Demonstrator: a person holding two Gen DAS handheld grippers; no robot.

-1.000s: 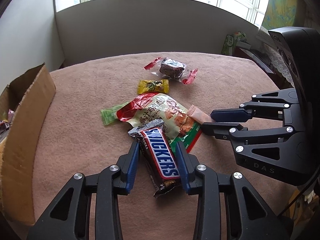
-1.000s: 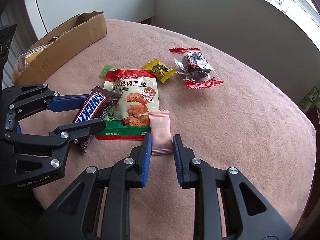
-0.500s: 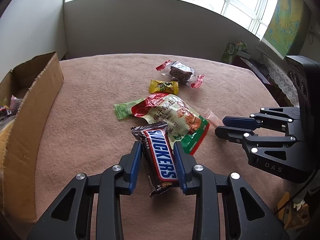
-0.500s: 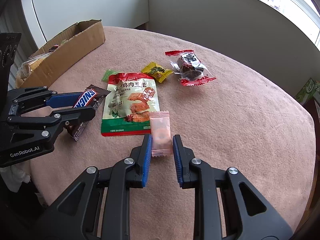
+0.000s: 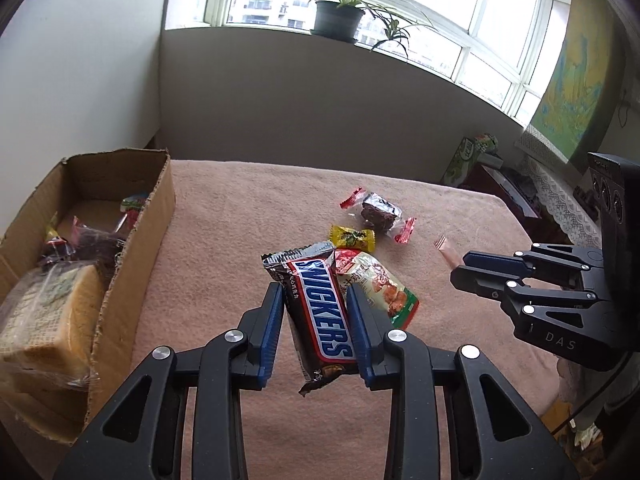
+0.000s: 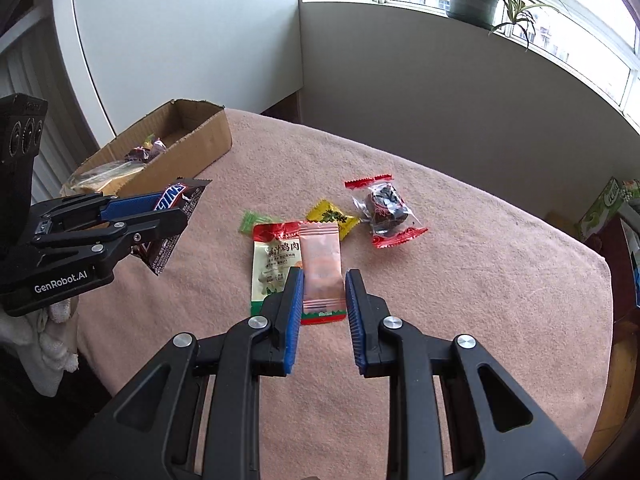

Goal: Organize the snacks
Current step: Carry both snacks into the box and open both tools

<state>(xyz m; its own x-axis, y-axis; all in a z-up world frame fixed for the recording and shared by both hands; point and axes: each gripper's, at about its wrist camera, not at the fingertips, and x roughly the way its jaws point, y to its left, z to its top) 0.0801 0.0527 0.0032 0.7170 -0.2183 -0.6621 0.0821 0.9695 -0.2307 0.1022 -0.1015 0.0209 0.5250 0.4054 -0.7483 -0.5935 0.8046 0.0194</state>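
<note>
My left gripper (image 5: 314,300) is shut on a Snickers bar (image 5: 320,312) and holds it above the pink tablecloth; both also show in the right wrist view (image 6: 176,200). My right gripper (image 6: 322,280) is shut on a pink sachet (image 6: 321,264), lifted off the cloth; its tip shows in the left wrist view (image 5: 446,249). On the cloth lie a red-green chicken snack packet (image 6: 272,264), a yellow candy (image 6: 332,216), a green candy (image 6: 250,220) and a red-ended dark cake (image 6: 384,208). The cardboard box (image 5: 156,216) stands at the left.
The box holds bread (image 5: 48,312) and several wrapped snacks (image 5: 92,236). A wall and windowsill with a potted plant (image 5: 336,20) lie behind the table. A green carton (image 5: 466,158) stands past the right edge. White cloth (image 6: 52,344) hangs at the near-left corner.
Both grippers have risen from the cloth with their snacks. The left gripper has carried the Snickers bar up and toward the box side; the box interior is now in view.
</note>
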